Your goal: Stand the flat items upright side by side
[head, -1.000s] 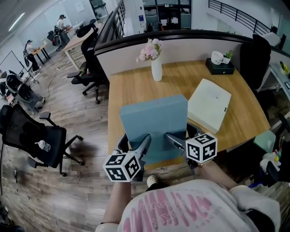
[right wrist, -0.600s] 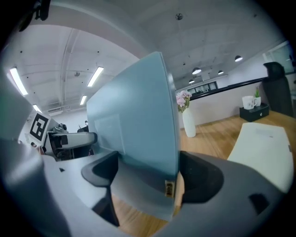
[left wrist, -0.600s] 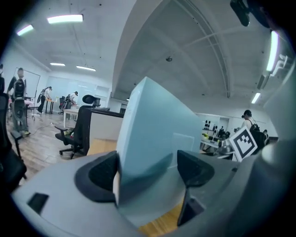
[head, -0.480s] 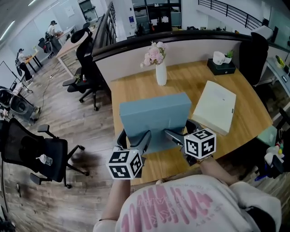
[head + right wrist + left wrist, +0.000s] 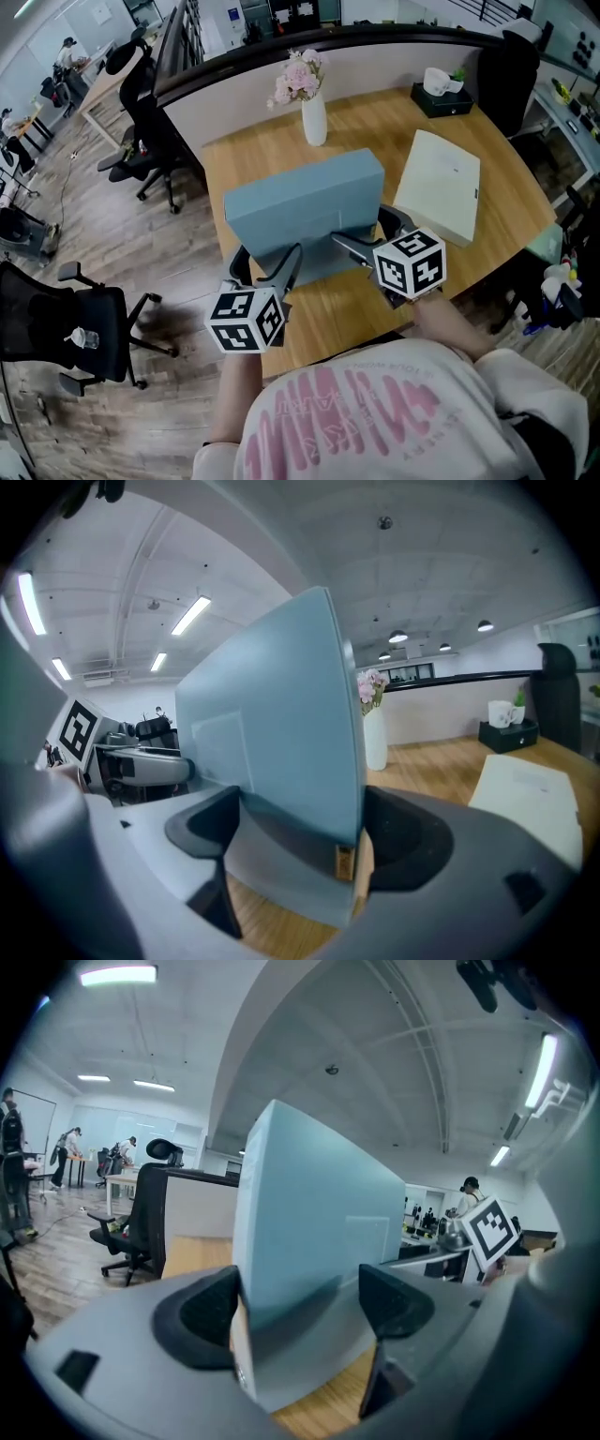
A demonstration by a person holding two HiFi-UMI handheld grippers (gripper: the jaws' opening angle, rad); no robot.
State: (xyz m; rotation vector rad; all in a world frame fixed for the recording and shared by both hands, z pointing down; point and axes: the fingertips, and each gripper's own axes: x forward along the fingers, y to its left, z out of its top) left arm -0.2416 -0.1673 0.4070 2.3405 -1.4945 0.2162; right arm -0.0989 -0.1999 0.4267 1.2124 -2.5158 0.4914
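A flat blue box [image 5: 300, 211] stands on its long edge on the wooden table [image 5: 375, 127], its broad face towards me. My left gripper [image 5: 262, 267] is shut on its lower left corner, and my right gripper [image 5: 367, 234] is shut on its lower right corner. In the left gripper view the blue box [image 5: 319, 1213] fills the gap of the left gripper [image 5: 300, 1307]. The right gripper view shows the blue box [image 5: 272, 733] likewise inside the right gripper [image 5: 305, 832]. A flat cream box [image 5: 439, 186] lies on the table to the right, untouched.
A white vase of pink flowers [image 5: 314, 120] stands behind the blue box. A dark tissue box with a cup [image 5: 439, 96] sits at the far right corner. A partition wall [image 5: 375, 56] backs the table. Office chairs [image 5: 141, 122] stand on the floor at left.
Both grippers have carried the blue box farther in from the table's near edge, towards the vase. The cream box has not moved.
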